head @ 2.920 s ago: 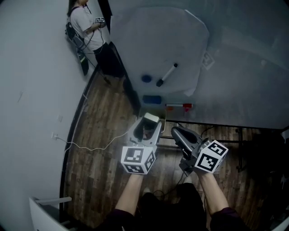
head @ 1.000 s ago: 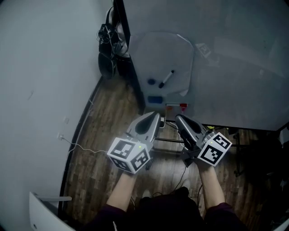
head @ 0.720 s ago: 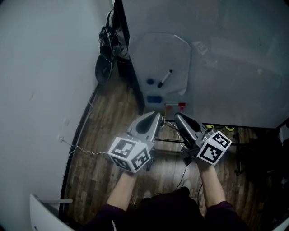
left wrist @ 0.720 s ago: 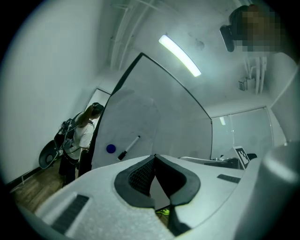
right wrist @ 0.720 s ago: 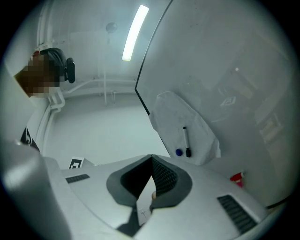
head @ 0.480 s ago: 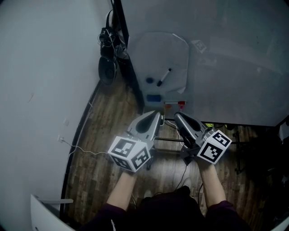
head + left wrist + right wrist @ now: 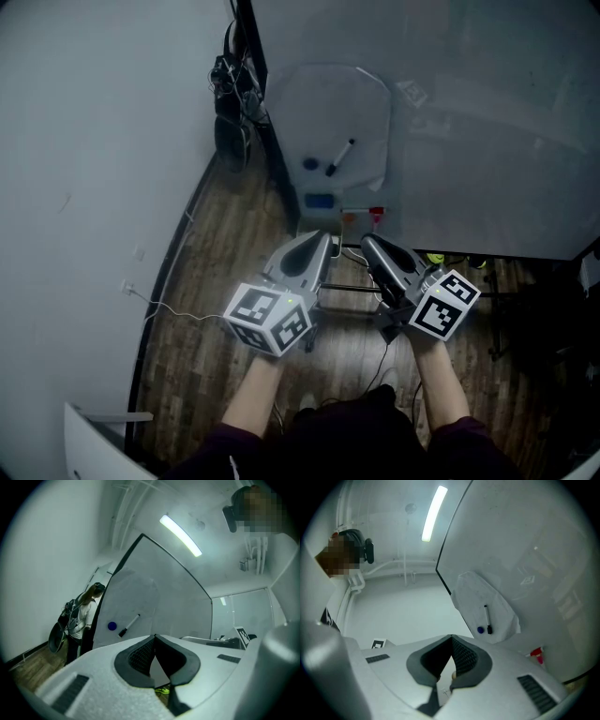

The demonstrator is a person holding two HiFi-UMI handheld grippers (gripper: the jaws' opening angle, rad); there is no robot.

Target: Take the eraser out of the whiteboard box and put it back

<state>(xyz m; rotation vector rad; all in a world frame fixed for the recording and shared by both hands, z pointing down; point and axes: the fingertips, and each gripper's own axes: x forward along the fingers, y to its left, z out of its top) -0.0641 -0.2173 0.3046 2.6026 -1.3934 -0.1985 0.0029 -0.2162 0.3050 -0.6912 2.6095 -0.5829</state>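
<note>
A blue block (image 7: 320,201), likely the eraser, lies on the ledge at the foot of the whiteboard (image 7: 469,141), left of a red-capped item (image 7: 375,214). In the head view my left gripper (image 7: 322,240) and right gripper (image 7: 366,242) hover side by side over the wooden floor, a short way before that ledge. Both are shut with nothing between the jaws. The left gripper view shows its pads (image 7: 140,656) meeting at the tip, and the right gripper view shows the same (image 7: 464,657). The box itself I cannot make out.
A paper sheet (image 7: 342,122) on the board carries a black marker (image 7: 339,157) and a blue magnet (image 7: 310,164). A person (image 7: 86,616) with dark bags stands at the board's left edge. A white cable (image 7: 178,305) crosses the floor beside the left wall.
Nearly three seconds ago the left jaws stood apart with something pale at their tips; now they are shut and empty. Over the last second both grippers stayed put and the view shifted slightly.
</note>
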